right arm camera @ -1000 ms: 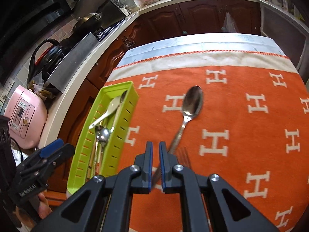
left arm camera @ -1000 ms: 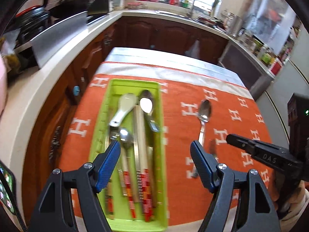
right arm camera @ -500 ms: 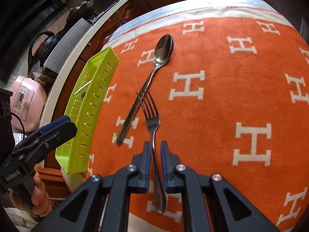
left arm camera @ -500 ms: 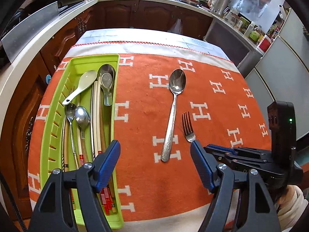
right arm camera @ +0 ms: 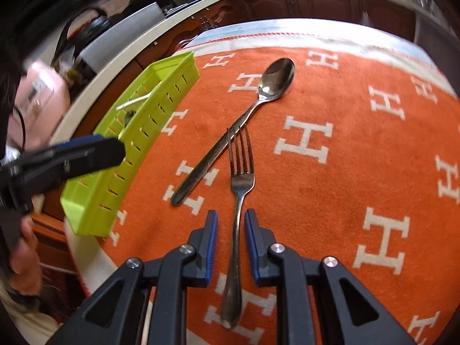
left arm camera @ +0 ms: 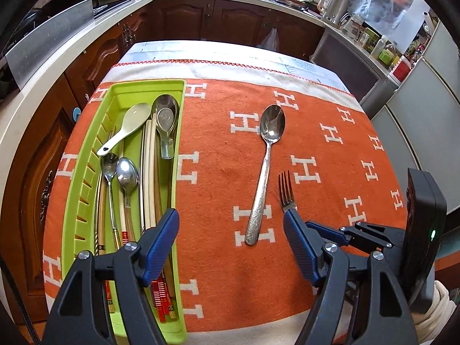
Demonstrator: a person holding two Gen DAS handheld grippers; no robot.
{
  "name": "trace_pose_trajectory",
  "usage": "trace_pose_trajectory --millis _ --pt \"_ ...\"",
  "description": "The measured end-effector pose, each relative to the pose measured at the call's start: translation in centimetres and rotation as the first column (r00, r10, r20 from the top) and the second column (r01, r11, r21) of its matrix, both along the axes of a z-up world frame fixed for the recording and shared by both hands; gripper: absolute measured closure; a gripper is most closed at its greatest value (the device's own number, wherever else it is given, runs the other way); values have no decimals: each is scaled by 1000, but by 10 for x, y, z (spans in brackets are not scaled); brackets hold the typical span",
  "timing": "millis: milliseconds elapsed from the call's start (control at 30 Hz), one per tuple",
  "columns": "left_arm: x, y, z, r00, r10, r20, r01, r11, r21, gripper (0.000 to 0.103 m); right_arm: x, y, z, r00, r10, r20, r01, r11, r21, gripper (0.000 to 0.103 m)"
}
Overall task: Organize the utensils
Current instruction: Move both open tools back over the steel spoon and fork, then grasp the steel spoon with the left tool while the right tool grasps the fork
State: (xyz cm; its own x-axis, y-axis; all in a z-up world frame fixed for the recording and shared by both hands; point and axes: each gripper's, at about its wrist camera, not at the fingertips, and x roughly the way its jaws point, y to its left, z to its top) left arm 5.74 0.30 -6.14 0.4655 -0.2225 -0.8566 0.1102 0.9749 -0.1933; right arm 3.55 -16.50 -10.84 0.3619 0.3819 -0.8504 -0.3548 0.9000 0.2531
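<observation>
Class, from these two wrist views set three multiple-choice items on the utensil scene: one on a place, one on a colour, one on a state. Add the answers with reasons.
1. Where is the fork?
A. in the tray
B. on the cloth, right of the spoon's handle
C. on the counter

2. What colour is the tray?
A. lime green
B. blue
C. white

3. How is the right gripper?
A. clamped on the spoon
B. lifted, holding nothing near
C. open astride the fork's handle

Answers: 1 B, the fork lies on the orange cloth beside the spoon. 2 A, its walls are lime green. 3 C, gaps show between both pads and the handle.
</observation>
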Motion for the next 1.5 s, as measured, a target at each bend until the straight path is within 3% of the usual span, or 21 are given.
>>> trace_pose_trajectory --millis 267,467,633,833,1033,1300,1500 --pt "0 1 0 1000 4 0 -4 1000 -6 30 -5 17 3 997 -14 74 25 987 -157 99" --pt "-1 -4 3 1000 -20 9 20 1000 -4 30 0 0 5 995 -84 48 88 992 -89 99" --pt "11 -18 5 996 -81 -33 78 994 -76 31 4 -21 15 987 -151 61 153 988 -29 99" --pt "54 -39 -7 985 -121 -120 110 989 -98 56 13 -42 24 976 -204 80 203 979 16 99" --pt "105 -50 -31 972 -79 -220 46 987 -153 60 21 -62 25 965 -251 80 247 967 59 99" --pt "158 -64 -51 969 -11 -247 -20 992 -122 61 28 -79 23 958 -278 73 270 957 110 99" --pt "176 -82 -60 974 -25 -226 13 998 -54 61 30 -88 22 955 -289 65 278 951 135 99"
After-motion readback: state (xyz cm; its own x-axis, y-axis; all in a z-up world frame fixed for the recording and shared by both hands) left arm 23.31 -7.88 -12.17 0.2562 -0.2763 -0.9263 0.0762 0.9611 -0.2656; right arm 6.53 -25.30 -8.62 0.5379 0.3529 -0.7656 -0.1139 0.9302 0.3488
